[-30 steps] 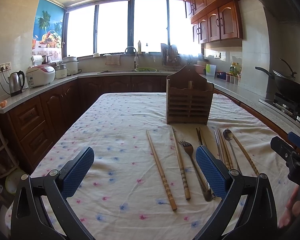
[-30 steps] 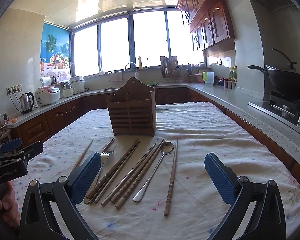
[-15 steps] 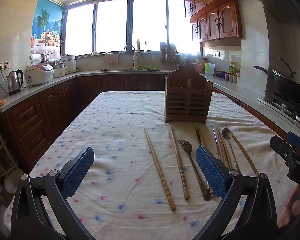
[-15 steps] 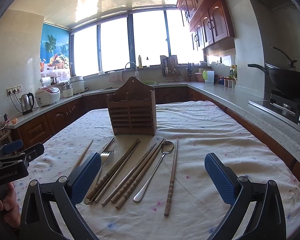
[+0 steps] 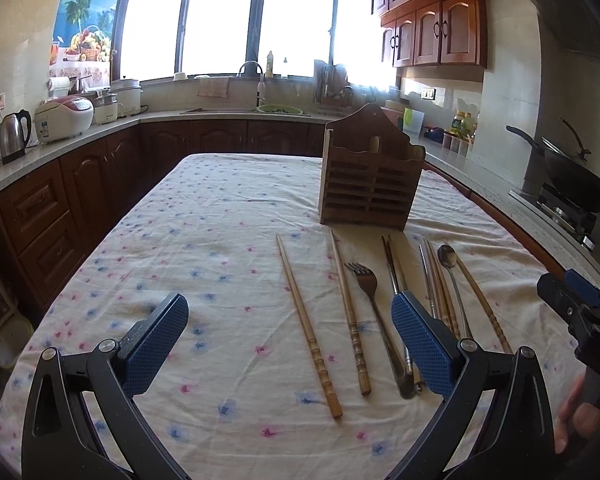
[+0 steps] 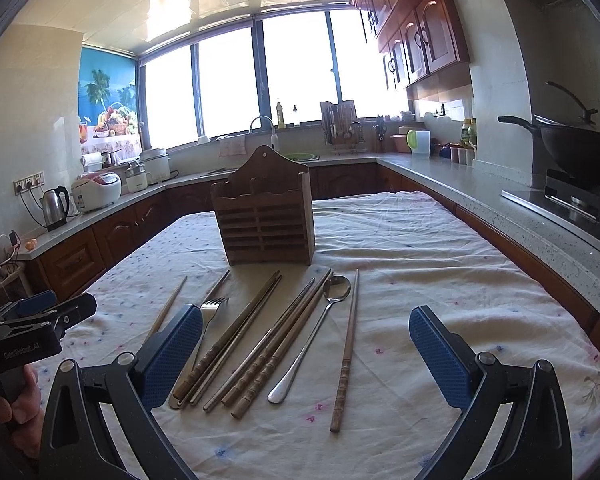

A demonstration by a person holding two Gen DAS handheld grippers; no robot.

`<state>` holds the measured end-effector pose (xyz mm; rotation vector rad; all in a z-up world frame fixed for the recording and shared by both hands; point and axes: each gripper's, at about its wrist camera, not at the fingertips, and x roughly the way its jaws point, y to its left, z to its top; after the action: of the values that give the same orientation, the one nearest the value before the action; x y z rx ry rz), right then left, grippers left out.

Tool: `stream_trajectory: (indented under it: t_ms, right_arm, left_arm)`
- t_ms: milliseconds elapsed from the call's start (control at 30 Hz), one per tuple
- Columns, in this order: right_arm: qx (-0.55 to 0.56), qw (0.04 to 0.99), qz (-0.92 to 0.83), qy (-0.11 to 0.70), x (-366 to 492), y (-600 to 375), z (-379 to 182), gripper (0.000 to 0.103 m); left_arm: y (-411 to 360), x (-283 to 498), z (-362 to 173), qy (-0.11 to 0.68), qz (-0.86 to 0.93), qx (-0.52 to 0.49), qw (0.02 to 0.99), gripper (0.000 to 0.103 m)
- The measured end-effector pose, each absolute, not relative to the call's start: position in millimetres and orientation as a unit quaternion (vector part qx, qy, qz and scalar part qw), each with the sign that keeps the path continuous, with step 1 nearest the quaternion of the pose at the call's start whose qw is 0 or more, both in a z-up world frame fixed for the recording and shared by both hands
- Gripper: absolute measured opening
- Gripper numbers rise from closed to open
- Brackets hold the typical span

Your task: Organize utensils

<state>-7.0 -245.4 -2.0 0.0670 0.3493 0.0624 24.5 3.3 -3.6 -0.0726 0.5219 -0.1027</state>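
A wooden utensil holder [image 5: 370, 186] [image 6: 266, 222] stands upright on the floral tablecloth [image 5: 204, 248]. In front of it lie several wooden chopsticks [image 5: 306, 320] [image 6: 346, 350], a metal fork [image 5: 374, 304] [image 6: 208, 316], a metal spoon [image 5: 450, 272] [image 6: 320, 328] and metal chopsticks [image 6: 260, 344]. My left gripper [image 5: 288, 340] is open and empty above the near left utensils. My right gripper [image 6: 306, 354] is open and empty above the spoon and chopsticks.
Kitchen counters ring the table [image 6: 440, 264]. A kettle [image 5: 14, 136] and rice cooker [image 5: 62, 120] stand on the left counter. A wok [image 6: 576, 148] sits on the stove at right. The other hand-held gripper shows at the frame edges [image 5: 580, 312] [image 6: 28, 328].
The left wrist view has shifted slightly, with the holder and utensils sitting a little left of before. The right gripper and utensils have not moved.
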Motion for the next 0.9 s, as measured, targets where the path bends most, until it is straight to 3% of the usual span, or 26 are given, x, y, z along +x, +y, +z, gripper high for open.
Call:
stream_trajectory:
  t_ms: [367, 600, 767, 900]
  right_arm:
    - [0.05, 0.978, 0.038, 0.2, 9.0, -255.3, 3.4, 0.103]
    - [0.083, 0.968, 0.055, 0.229, 37.5, -271.8, 9.6, 0.1]
    - [0.11, 0.952, 0.076, 0.276, 72.0, -283.9, 5.5, 0.081]
    - [0.118, 0.936, 0.093, 0.319, 104.2, -288.7, -2.8, 0.074]
  left_arm:
    - [-4.3, 55.8, -3.7, 0.308, -0.105, -0.064, 0.943, 0.1]
    - [-18.5, 93.5, -3.3, 0.352, -0.158, -0.079, 0.919, 0.08]
    - [-36.6, 116.1, -9.2, 0.393, -0.193, -0.075, 0.896, 0.063]
    - [-47.4, 132.7, -17.9, 0.426, -0.208, -0.073, 0.878, 0.052]
